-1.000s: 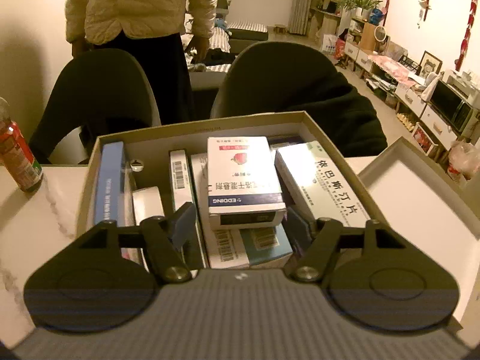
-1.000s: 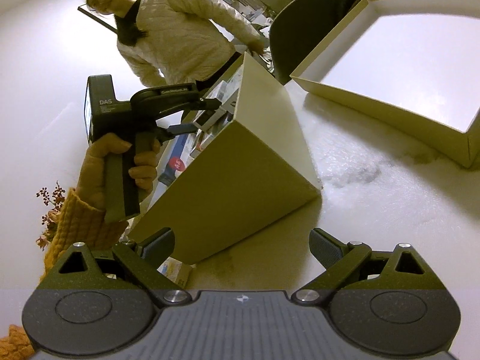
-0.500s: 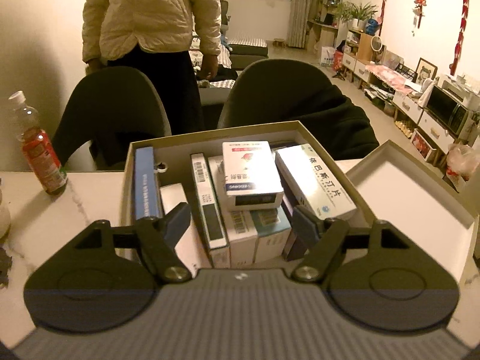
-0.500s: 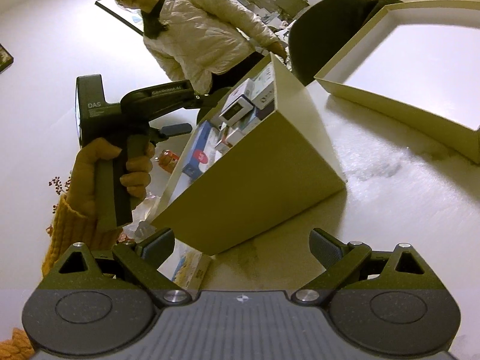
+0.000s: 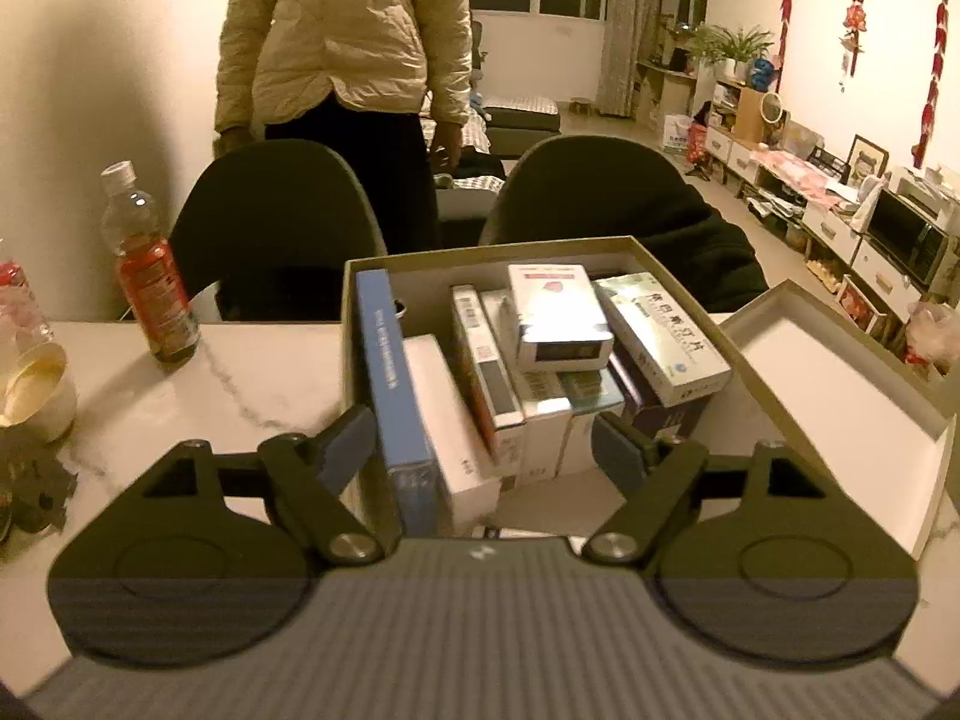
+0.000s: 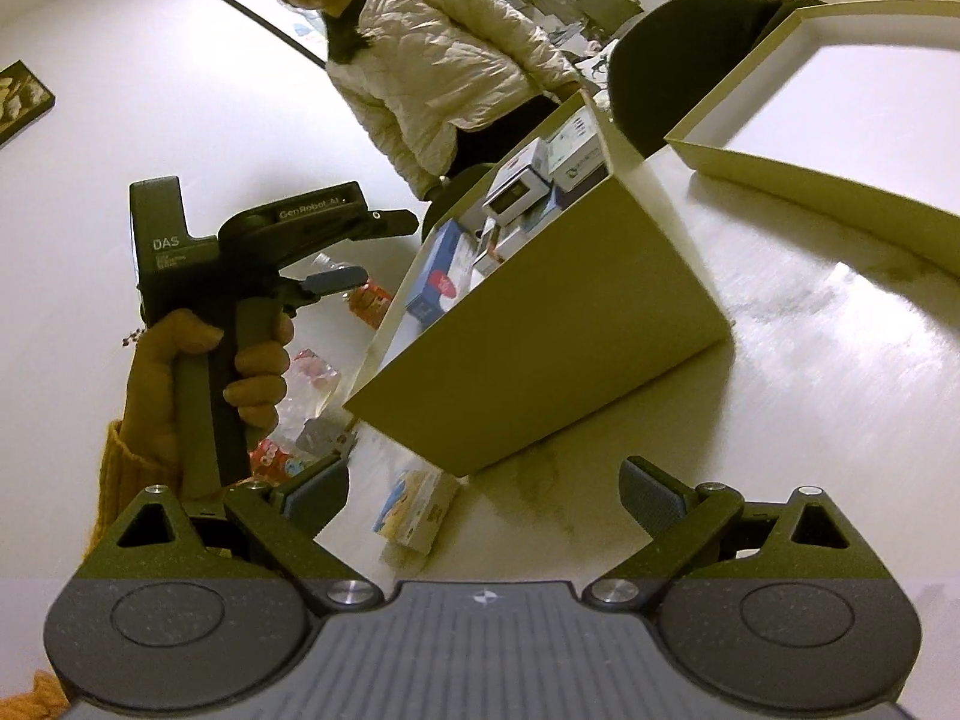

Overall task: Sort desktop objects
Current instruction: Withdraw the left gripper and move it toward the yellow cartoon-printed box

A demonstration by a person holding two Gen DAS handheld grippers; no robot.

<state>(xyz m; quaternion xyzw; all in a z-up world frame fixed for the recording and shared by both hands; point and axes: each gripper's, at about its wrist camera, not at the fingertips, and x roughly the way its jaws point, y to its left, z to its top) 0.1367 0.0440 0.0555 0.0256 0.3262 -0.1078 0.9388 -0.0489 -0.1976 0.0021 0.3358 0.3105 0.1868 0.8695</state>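
Right now the tan storage box [image 5: 678, 294] sits on the marble table [image 5: 240, 372], and everything else is easiest placed from it. Inside it stand and lean several medicine cartons: a tall blue carton [image 5: 393, 384] upright against the box's left wall, a white carton [image 5: 447, 420] just beside that, a narrow barcoded carton [image 5: 485, 372] near the middle, a white carton with a red mark [image 5: 558, 315] lying on top of the pile, and a green-and-white carton [image 5: 663, 336] tilted against the right side.

The left gripper [image 5: 483, 444] hovers at the box's near edge with its jaws spread wide and nothing between them. From the right wrist view the same tool [image 6: 360, 252] shows in the person's left hand [image 6: 210, 378], raised beside the box.

The right gripper [image 6: 483, 489] is also spread wide and empty, low over the table in front of the box's near corner. 1 small loose carton [image 6: 414, 510] lies flat on the table just off that corner, close to this gripper's left finger.

To the right of the box rests its lid [image 5: 840, 396], open side up. To the left stand a red-labelled bottle [image 5: 150, 276] and a pale bowl [image 5: 36, 390]. Behind the box are 2 dark chairs [image 5: 270, 228], and a bystander in a cream jacket [image 5: 342, 36] stands behind them.
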